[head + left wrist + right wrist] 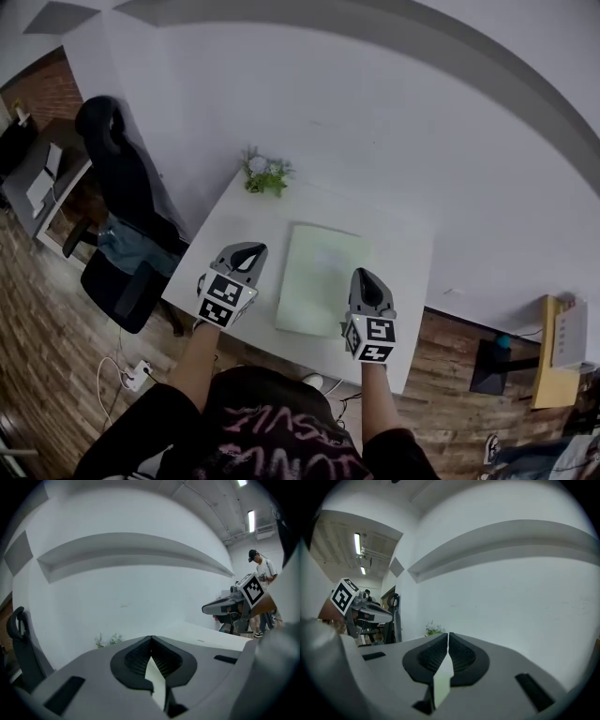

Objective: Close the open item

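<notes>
Roughly, green folder [321, 278]: flat on white table [403, 244], between both grippers.
Left gripper [248, 251]: jaws together, empty.
Right gripper [363, 277]: jaws together, empty.

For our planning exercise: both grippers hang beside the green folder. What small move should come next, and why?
Probably open the right gripper and lower it to the near edge of the pale green folder: both it and the left gripper have jaws together, holding nothing, beside the folder flat on the white table.
</notes>
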### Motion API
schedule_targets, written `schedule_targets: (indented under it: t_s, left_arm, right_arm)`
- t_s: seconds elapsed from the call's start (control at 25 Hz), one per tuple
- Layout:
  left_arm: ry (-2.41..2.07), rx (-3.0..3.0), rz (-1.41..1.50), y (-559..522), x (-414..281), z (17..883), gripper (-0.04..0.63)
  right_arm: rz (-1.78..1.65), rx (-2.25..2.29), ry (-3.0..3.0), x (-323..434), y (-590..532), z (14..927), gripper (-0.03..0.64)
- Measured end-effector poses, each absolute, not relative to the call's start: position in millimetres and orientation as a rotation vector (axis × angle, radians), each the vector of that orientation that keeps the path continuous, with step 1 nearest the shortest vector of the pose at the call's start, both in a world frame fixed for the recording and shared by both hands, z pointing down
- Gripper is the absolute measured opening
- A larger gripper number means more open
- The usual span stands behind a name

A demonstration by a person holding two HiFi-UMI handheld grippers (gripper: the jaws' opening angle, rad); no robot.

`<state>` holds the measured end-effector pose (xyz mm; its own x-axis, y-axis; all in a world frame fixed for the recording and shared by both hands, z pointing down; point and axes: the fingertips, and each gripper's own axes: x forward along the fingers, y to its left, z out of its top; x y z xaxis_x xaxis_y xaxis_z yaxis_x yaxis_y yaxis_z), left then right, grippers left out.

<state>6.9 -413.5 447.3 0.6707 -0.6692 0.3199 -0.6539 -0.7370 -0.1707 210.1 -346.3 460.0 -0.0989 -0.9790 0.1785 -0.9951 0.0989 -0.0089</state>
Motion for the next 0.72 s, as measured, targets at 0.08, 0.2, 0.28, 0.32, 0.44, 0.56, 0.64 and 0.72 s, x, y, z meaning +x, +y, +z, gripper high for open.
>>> schedule_targets:
  t_s: [0.08,0.2,0.28,0.32,0.44,0.56,0.64,0.72]
  left_arm:
    - [1.179,-2.816,-0.525,-414,-12,438,0.015]
    - [1.268,-2.799,-0.452,-415,-39,425,0.015]
    - [1.31,-2.785,-0.409,-414,-54,417,0.015]
    - [1.325,-2.777,-0.391,-415,-59,413,0.015]
    - [1.361,-2.762,-0.345,-415,-71,404,0.015]
    - [1.389,-2.742,-0.31,-415,-79,399,0.014]
    - [1.4,-2.737,-0.289,-415,-82,397,0.014]
    - [1.403,-2.721,-0.281,-417,-83,394,0.014]
  right_arm:
    - [0.173,2.001,-2.257,196,-353,453,0.026]
    - [0.147,1.975,-2.292,176,-359,443,0.025]
    - [0.131,1.955,-2.312,165,-362,438,0.025]
    - [0.124,1.946,-2.32,160,-364,437,0.025]
    - [0.112,1.925,-2.328,151,-366,435,0.025]
    - [0.105,1.91,-2.337,147,-367,434,0.025]
    - [0.101,1.905,-2.338,146,-368,435,0.025]
    - [0.101,1.907,-2.335,146,-370,436,0.025]
